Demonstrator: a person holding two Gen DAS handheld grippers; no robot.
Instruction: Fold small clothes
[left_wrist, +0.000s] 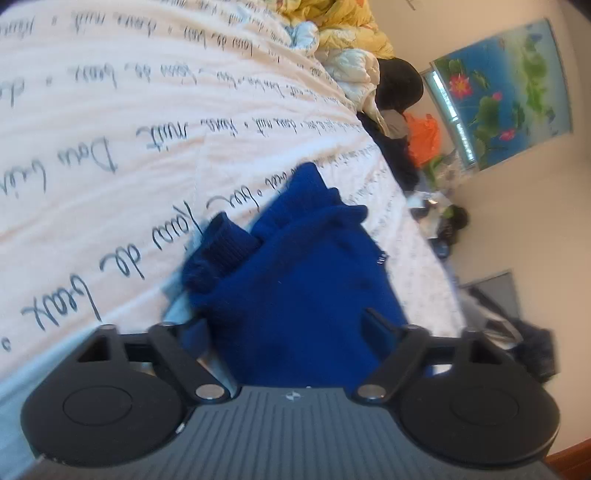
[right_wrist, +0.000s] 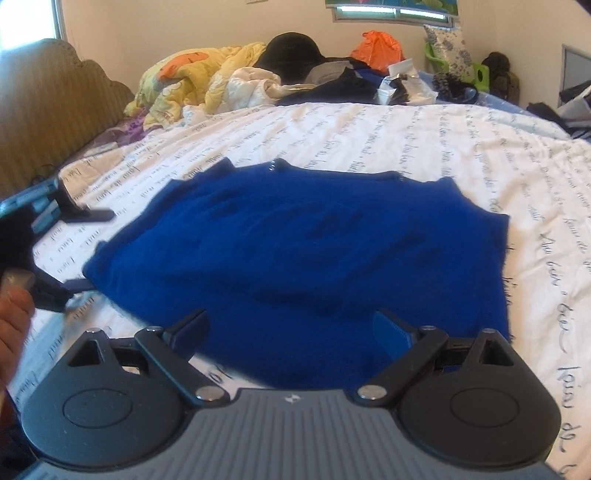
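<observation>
Sweater (right_wrist: 299, 251) lies flat on the bed (right_wrist: 424, 136), straight ahead of your right gripper (right_wrist: 291, 328) and partly under it: the near hem runs between that gripper's fingers, which stand wide apart with no pad pressing on the knit. The blue body spreads widest across your right gripper's line of sight, from side to side, with the neckline on the far edge.

Your left gripper (right_wrist: 75, 251) sits off to the left of the right one, at the garment's left edge, jaws apart. In its own view the same sweater (left_wrist: 306, 280) fills the space ahead and between its fingers (left_wrist: 373, 325), and a bunched ribbed cuff (left_wrist: 225, 243) lies ahead and to the left, on top of the body. Whether those fingers pinch cloth you cannot tell from here; they look parted with fabric loose between them. Your hand (right_wrist: 14, 325) shows at the left rim of the right view.

Both grippers are at the cloth, the left at the sleeve side. The next fold probably turns on that left edge and cuff, so the left gripper looks better placed.

Beyond the sweater the printed bedding is bare. Farther off lie a yellow quilt (right_wrist: 199, 74), a black hat (right_wrist: 291, 48) and an orange bag (right_wrist: 376, 48), well apart and not in the way.
</observation>
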